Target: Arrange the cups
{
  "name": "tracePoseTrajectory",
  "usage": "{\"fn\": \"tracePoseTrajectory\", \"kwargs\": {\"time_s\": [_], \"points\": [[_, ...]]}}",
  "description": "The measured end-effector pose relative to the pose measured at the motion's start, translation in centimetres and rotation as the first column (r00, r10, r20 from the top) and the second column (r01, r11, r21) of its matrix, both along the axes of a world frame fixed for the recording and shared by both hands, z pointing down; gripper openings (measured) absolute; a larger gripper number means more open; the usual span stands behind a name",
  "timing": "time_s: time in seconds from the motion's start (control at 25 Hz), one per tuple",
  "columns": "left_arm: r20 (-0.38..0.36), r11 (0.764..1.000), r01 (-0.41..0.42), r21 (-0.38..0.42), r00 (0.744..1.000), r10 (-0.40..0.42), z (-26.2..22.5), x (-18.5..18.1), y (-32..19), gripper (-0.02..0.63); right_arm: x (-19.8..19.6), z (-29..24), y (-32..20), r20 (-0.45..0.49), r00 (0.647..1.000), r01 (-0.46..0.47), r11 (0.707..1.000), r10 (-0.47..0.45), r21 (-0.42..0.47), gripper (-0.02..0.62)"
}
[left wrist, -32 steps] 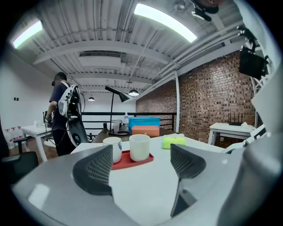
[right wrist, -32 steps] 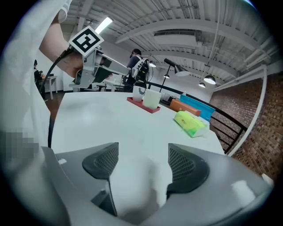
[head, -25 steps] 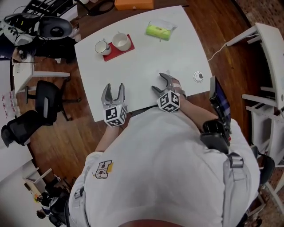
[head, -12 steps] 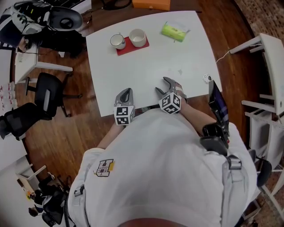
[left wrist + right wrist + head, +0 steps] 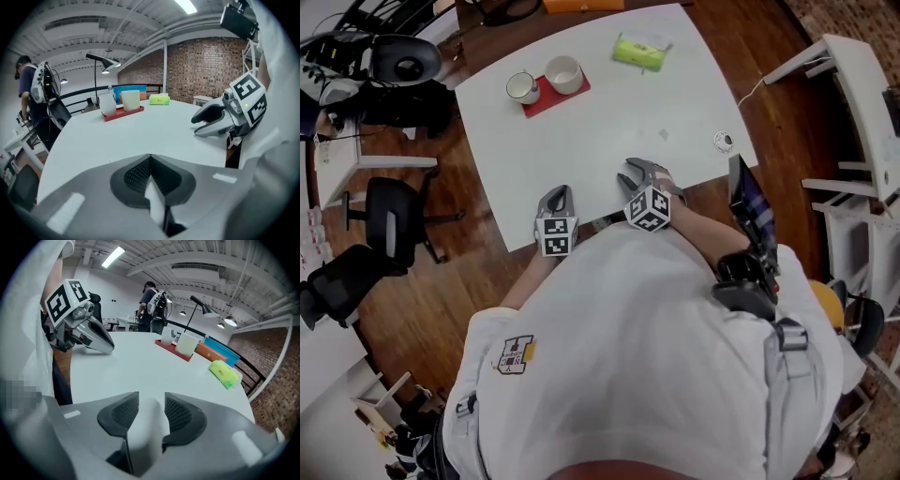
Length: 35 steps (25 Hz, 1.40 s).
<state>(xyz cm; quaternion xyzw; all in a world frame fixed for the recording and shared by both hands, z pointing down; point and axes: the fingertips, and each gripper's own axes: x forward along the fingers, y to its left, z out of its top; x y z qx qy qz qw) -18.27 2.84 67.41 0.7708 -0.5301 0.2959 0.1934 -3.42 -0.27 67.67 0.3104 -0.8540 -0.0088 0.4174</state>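
Note:
A white mug (image 5: 522, 87) and a white cup (image 5: 563, 73) stand on a red mat (image 5: 553, 92) at the table's far left. In the left gripper view the mug (image 5: 107, 104) and the cup (image 5: 130, 100) are far ahead. My left gripper (image 5: 558, 192) sits at the table's near edge, shut with nothing in it (image 5: 150, 158). My right gripper (image 5: 628, 174) rests beside it on the right. Its jaws have just been closing, and a narrow empty gap is left between them (image 5: 151, 401). Both cups (image 5: 188, 344) are far from either gripper.
A green pack (image 5: 640, 52) lies at the far side of the white table (image 5: 656, 103), and an orange box (image 5: 583, 5) lies beyond it. A small round object (image 5: 724, 141) sits near the right edge. Black chairs (image 5: 389, 220) and white furniture (image 5: 853, 112) surround the table.
The left gripper's jaws went from open to shut and it sank toward the table's near edge. The right gripper's jaws narrowed.

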Motion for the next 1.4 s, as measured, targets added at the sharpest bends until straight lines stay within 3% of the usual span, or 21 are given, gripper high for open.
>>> {"fn": "tracePoseTrajectory", "kwargs": {"time_s": [0.12,0.2,0.48,0.76,1.4], "points": [[0.013,1.000,-0.021,-0.002,1.000,0.021,0.0,0.4,0.0,0.002,0.9,0.5,-0.4,-0.016,0.999,-0.043,0.999,0.042,-0.011,0.034],[0.032,0.999,-0.037,-0.014,0.999,0.037,0.2,0.7,0.0,0.002,1.5,0.5,-0.5,-0.003,0.998,-0.067,0.997,0.067,-0.024,0.003],[0.019,0.998,-0.054,-0.039,0.998,0.055,0.2,1.0,0.1,0.002,2.0,0.4,-0.8,0.052,0.992,-0.116,0.992,0.119,-0.051,0.000],[-0.013,0.996,-0.067,-0.063,0.998,0.067,0.3,0.7,0.2,0.002,1.8,0.5,-0.8,0.066,0.992,-0.100,0.992,0.105,-0.077,0.000],[0.007,0.993,-0.099,-0.059,0.995,0.099,0.5,1.0,0.5,0.002,1.7,0.5,-0.5,0.078,0.994,-0.065,0.991,0.074,-0.114,0.000]]}}
